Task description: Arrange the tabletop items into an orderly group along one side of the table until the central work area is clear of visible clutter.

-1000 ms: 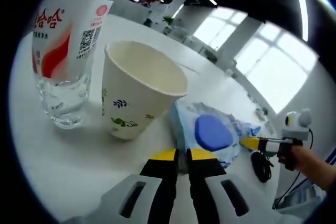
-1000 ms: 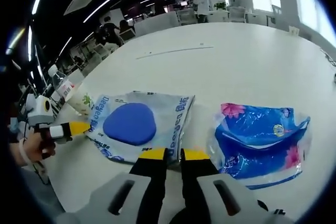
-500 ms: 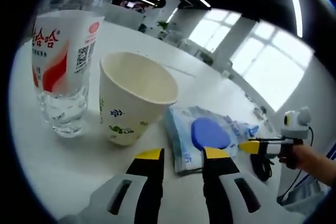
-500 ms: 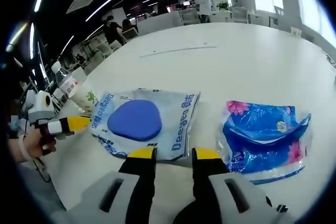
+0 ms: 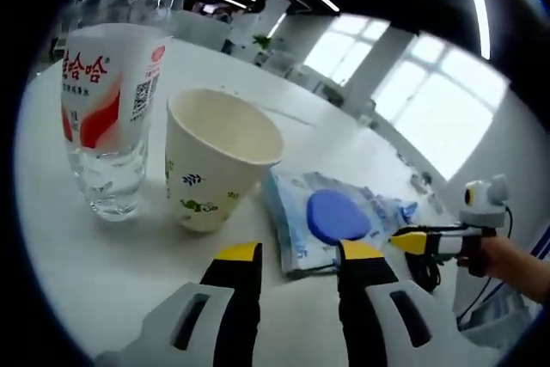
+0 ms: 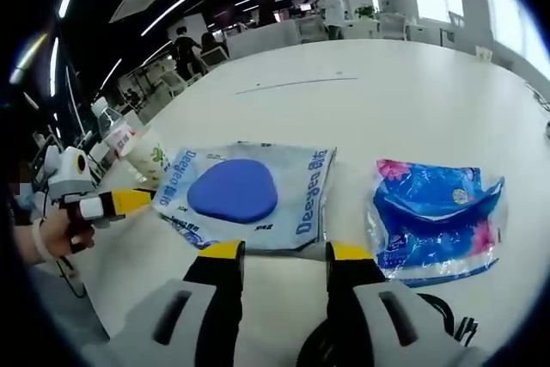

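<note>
In the left gripper view my left gripper (image 5: 299,255) stands open just short of a pale blue wet-wipes pack (image 5: 322,221) with a round blue lid. A paper cup (image 5: 215,161) with leaf prints and a clear water bottle (image 5: 107,118) with a red and white label stand to its left. In the right gripper view my right gripper (image 6: 284,253) is open at the near edge of the same wipes pack (image 6: 245,191). A blue tissue pack (image 6: 438,217) with pink flowers lies to the right. The left gripper (image 6: 112,204) comes in from the left, the right gripper (image 5: 430,238) from the right.
Everything lies on a white table (image 6: 387,100). A black cable (image 5: 427,271) lies by the table edge in the left gripper view. Chairs and people (image 6: 185,45) are far behind the table. A long thin line (image 6: 292,84) marks the table's far part.
Both grippers have opened from shut and drawn back a little from the wipes pack. The pack, cup and bottle stay where they were.
</note>
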